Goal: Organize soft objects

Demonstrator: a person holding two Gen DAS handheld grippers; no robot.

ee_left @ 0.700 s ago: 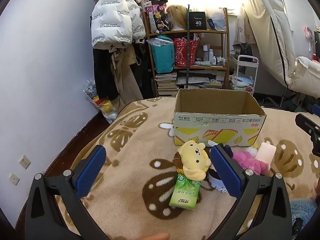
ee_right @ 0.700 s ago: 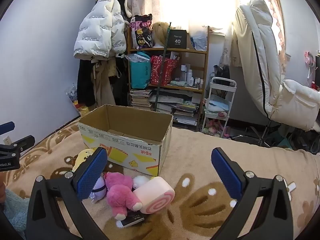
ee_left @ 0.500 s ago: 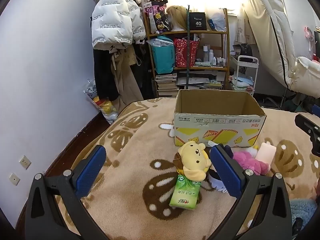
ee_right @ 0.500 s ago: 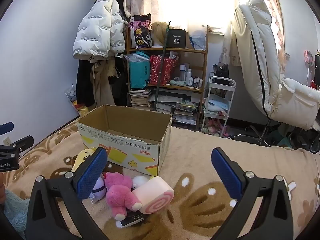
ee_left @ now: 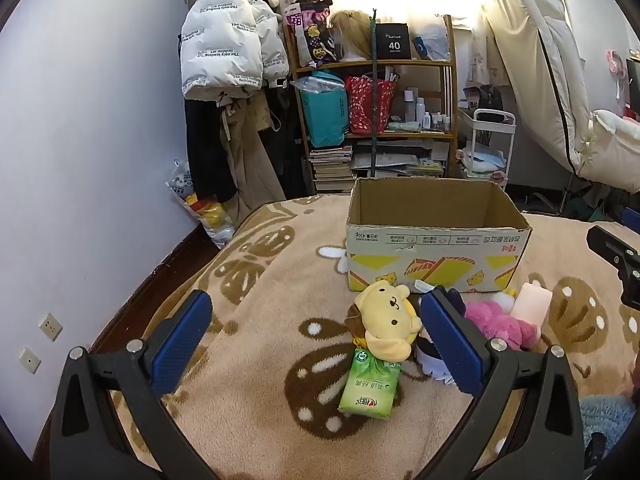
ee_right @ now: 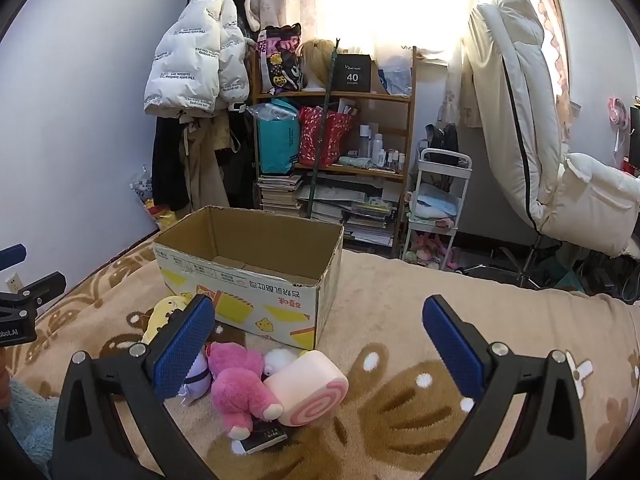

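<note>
An open cardboard box (ee_left: 438,236) (ee_right: 256,276) stands on a beige patterned blanket (ee_left: 260,312). In front of it lie a yellow dog plush (ee_left: 386,322), a green tissue pack (ee_left: 370,386), a pink plush (ee_left: 498,320) (ee_right: 240,384), a pink swirl-roll cushion (ee_right: 306,388) (ee_left: 534,300), a small white plush (ee_right: 278,360) and a purple-white plush (ee_right: 196,376). My left gripper (ee_left: 316,350) is open and empty, hovering before the yellow plush. My right gripper (ee_right: 316,350) is open and empty above the roll cushion.
A dark small packet (ee_right: 264,438) lies under the pink plush. A light-blue fuzzy cloth (ee_left: 606,418) is at the near edge. A shelf (ee_left: 376,120), hanging coats (ee_left: 228,60), a white trolley (ee_right: 438,204) and a white recliner (ee_right: 560,160) stand beyond the bed.
</note>
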